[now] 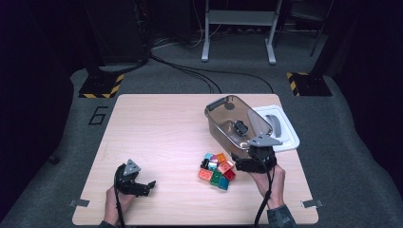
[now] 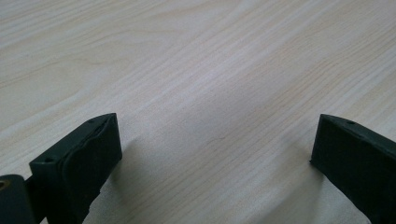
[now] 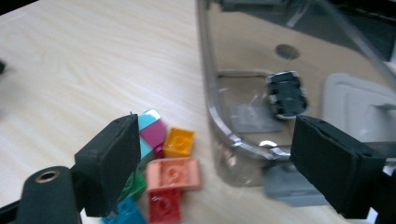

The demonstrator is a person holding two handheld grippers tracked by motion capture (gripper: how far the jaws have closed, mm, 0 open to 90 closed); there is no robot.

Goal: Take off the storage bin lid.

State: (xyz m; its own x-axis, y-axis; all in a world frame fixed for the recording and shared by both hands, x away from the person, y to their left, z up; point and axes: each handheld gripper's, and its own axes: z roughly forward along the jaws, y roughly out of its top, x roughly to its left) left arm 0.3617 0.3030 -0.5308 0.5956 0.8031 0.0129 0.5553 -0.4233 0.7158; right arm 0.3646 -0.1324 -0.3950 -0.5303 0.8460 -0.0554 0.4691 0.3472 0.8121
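Observation:
A clear brownish bin [image 1: 223,124] stands right of the table's middle with one black brick [image 1: 241,127] inside it. A pile of coloured bricks [image 1: 217,170] lies just in front of its near left corner. My right gripper [image 1: 252,159] is at the bin's near end, beside the pile. In the right gripper view its jaws [image 3: 217,135] stand open with nothing between them: the bin's rim [image 3: 210,107] and black brick [image 3: 287,93] are ahead, and salmon [image 3: 173,173], orange [image 3: 180,141] and red [image 3: 163,205] bricks lie low left. My left gripper [image 1: 147,186] rests open near the table's front left, over bare wood [image 2: 217,126].
A white lid [image 1: 285,127] lies behind and right of the bin, near the table's right edge. The wooden table [image 1: 157,128] has bare room across its left and middle. Cables and stand legs are on the floor beyond the far edge.

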